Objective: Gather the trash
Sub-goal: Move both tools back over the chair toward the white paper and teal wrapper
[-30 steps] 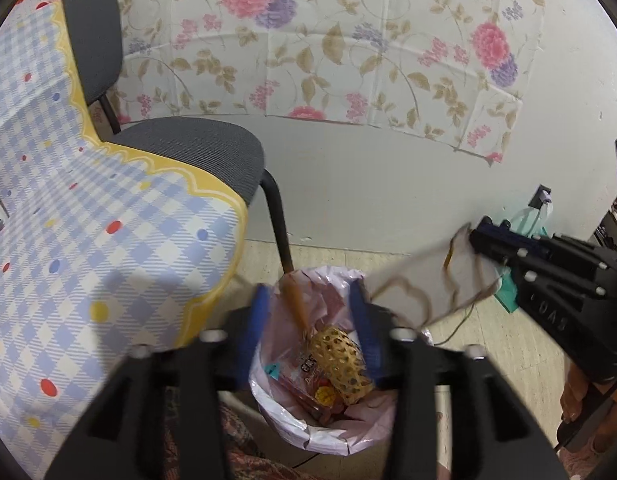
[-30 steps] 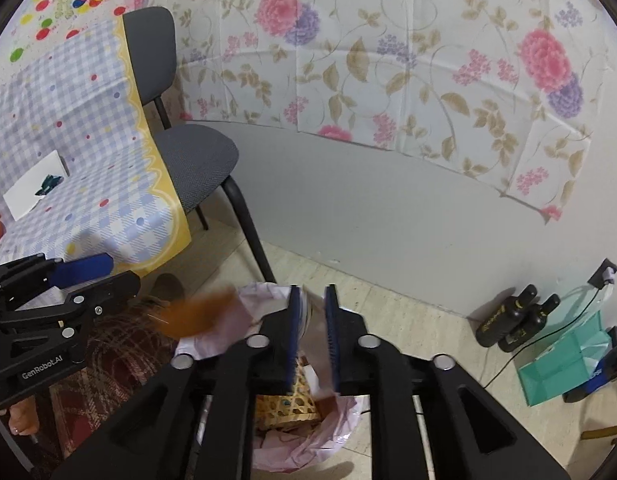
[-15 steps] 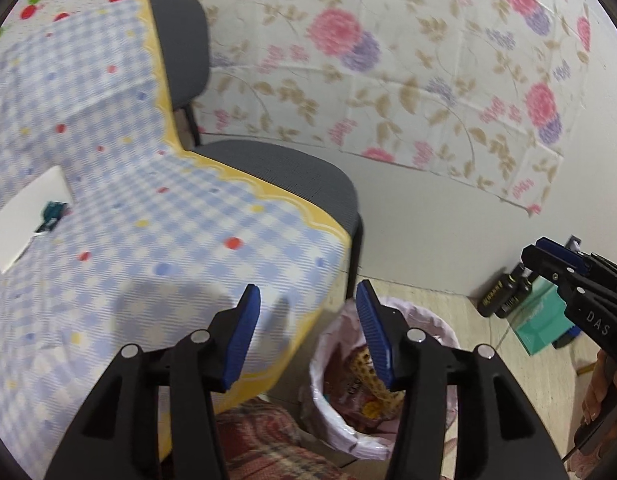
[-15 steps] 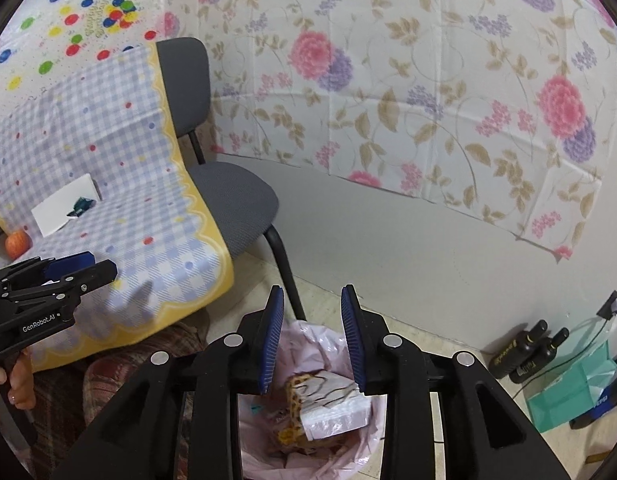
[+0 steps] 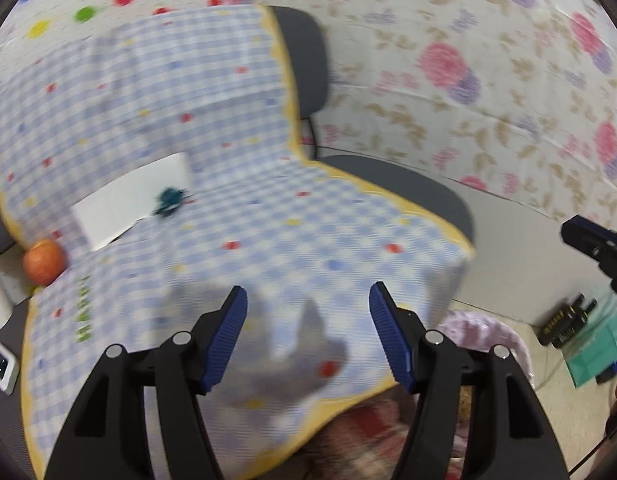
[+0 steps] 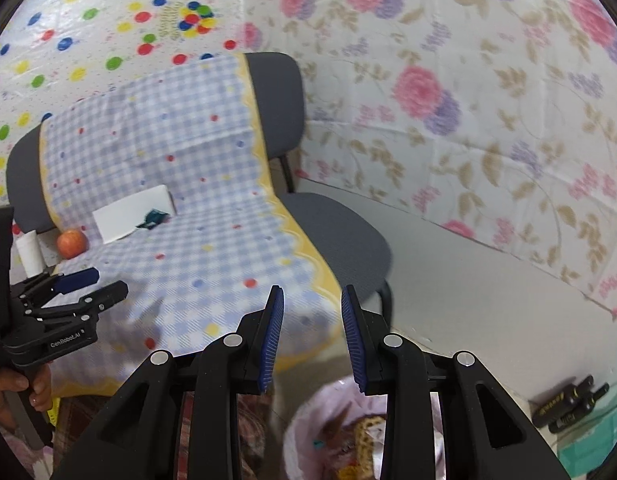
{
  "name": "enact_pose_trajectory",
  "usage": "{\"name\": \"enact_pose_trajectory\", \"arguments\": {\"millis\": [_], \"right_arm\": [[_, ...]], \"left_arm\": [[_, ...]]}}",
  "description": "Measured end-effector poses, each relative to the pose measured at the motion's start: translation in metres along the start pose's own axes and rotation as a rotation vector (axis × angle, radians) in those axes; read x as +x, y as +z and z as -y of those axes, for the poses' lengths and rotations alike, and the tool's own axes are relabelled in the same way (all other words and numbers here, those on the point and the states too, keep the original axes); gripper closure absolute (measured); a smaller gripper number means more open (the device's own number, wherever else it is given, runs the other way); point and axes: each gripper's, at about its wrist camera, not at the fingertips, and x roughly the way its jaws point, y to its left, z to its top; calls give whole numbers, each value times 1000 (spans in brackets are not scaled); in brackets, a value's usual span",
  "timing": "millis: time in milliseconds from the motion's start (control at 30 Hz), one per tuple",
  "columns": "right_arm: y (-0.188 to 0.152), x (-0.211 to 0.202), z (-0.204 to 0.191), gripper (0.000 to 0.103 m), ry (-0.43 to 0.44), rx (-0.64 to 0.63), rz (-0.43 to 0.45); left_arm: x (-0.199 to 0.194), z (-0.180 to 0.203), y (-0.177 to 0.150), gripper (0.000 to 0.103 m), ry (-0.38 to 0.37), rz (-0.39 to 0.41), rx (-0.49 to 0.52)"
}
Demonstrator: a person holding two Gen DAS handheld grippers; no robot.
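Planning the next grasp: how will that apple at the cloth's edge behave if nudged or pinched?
The apple looks round and smooth, so it probably rolls when nudged and may slip from the narrow pads. It seems firm, likely tolerating a moderate squeeze. It sits by the checked cloth edge.

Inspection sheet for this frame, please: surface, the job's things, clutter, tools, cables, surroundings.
Surface: checked cloth over the table, yellow border.
Job's things: bin with pink liner on the floor beside the table, wrappers inside; small teal scrap on a white sheet.
Clutter: apple, white cup, small device at the table edge.
Tools: left tool open, jaws just widening, nothing between; right tool open, empty.
Cables: thin one on the floor near the green bag.
Surroundings: grey chair, floral sheet on the wall, two black bottles.
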Motion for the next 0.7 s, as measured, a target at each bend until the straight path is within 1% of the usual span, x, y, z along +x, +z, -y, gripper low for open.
{"name": "enact_pose_trajectory", "arguments": {"millis": [100,133,367,500,700], "right_arm": [[15,16,-24,71,50,-25,14],[19,20,-31,71,66,-32,15],[50,64,-91,71,178,-85,8],[67,86,-119,71,239,-102,3],[90,133,-169,71,340,-131,-25]], "left_arm": [[-1,-30,3,41,55,2,-47],[-3,-44,6,41,85,5,-70],[-11,-107,19,40,190,24,-155],[-10,-134,27,40,227,23,-187],[6,-174,44,39,269,25,-219]]}}
